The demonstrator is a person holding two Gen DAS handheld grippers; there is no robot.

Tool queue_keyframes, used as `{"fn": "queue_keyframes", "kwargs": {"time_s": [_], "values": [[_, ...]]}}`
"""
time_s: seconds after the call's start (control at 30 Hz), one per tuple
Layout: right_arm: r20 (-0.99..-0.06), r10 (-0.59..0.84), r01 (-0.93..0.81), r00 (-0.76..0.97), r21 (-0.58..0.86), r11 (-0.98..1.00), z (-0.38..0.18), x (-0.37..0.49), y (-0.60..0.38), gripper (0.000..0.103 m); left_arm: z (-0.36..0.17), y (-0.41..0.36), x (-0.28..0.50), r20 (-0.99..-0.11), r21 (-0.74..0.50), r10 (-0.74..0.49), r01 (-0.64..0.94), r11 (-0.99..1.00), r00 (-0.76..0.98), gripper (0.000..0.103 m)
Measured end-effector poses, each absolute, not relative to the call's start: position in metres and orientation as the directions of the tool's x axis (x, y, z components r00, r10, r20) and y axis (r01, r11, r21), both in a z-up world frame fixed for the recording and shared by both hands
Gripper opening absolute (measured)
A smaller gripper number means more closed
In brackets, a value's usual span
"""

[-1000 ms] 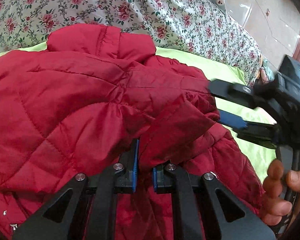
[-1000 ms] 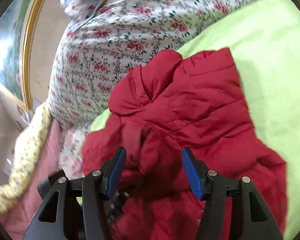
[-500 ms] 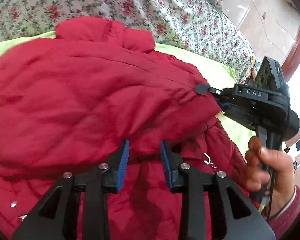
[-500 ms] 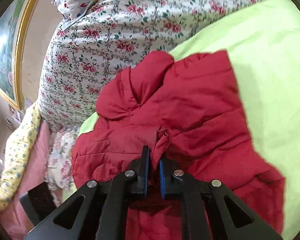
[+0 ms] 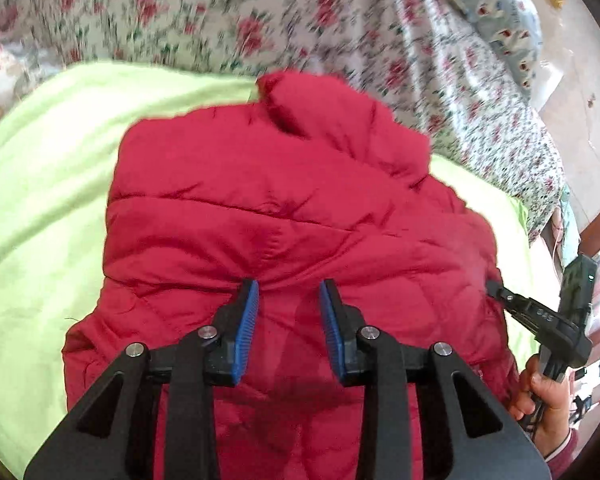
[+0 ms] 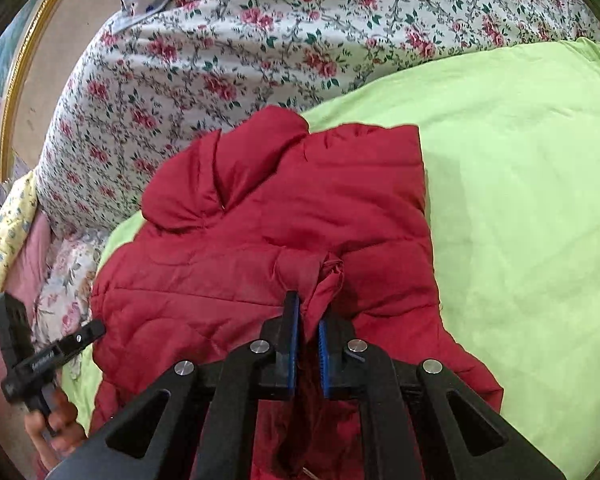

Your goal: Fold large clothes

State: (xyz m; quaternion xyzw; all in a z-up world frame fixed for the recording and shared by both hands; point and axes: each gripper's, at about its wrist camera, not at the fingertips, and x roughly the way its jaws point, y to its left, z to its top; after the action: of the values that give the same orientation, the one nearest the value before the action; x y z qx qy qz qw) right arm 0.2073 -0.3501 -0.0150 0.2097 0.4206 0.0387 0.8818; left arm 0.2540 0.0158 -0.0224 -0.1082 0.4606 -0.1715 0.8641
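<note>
The red quilted jacket (image 6: 283, 240) lies mid-frame on the green bedspread (image 6: 520, 200), its sides apparently folded in. The right hand-held gripper (image 6: 308, 334) pinches a fabric fold; the left hand-held gripper (image 5: 287, 322) hovers released. Final folds likely remain.

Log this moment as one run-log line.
left gripper: open, over red jacket | right gripper: shut on jacket fold | surface: green sheet

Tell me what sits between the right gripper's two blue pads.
A pinched fold of the red jacket sits between the right gripper pads, shown in the right wrist view. The left gripper is open, nothing clamped between its pads.
</note>
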Motion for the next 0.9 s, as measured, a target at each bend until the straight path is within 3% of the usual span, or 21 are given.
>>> {"fn": "queue_keyframes", "kwargs": {"time_s": [0.1,0.3,0.43,0.57,0.7,0.9], "values": [[-0.734,0.226,0.120,0.640,0.387,0.914,-0.012,0.206,-0.350,0.022,-0.037,0.008,0.260,-0.790,-0.307,-0.367,0.201,0.930,0.491,0.029],[-0.661,0.096,0.107,0.744,0.260,0.960,0.034,0.181,-0.333,0.033,-0.043,0.002,0.257,-0.794,-0.281,-0.344,0.199,0.939,0.502,0.029],[-0.616,0.087,0.045,0.783,0.195,0.980,0.053,0.175,-0.305,0.041,-0.043,-0.002,0.258,-0.798,-0.260,-0.326,0.200,0.945,0.507,0.029],[-0.680,0.167,-0.066,0.714,0.172,0.983,0.039,0.191,-0.272,0.041,-0.043,0.000,0.255,-0.802,-0.232,-0.308,0.208,0.950,0.513,0.029],[-0.755,0.119,-0.063,0.645,0.103,0.993,0.005,0.206,-0.263,0.041,-0.042,0.000,0.253,-0.807,-0.215,-0.299,0.218,0.952,0.510,0.029],[-0.793,0.084,-0.026,0.603,0.086,0.996,-0.022,0.214,-0.274,0.041,-0.027,-0.001,0.243,-0.781,-0.190,-0.297,0.244,0.951,0.549,0.029]]}}
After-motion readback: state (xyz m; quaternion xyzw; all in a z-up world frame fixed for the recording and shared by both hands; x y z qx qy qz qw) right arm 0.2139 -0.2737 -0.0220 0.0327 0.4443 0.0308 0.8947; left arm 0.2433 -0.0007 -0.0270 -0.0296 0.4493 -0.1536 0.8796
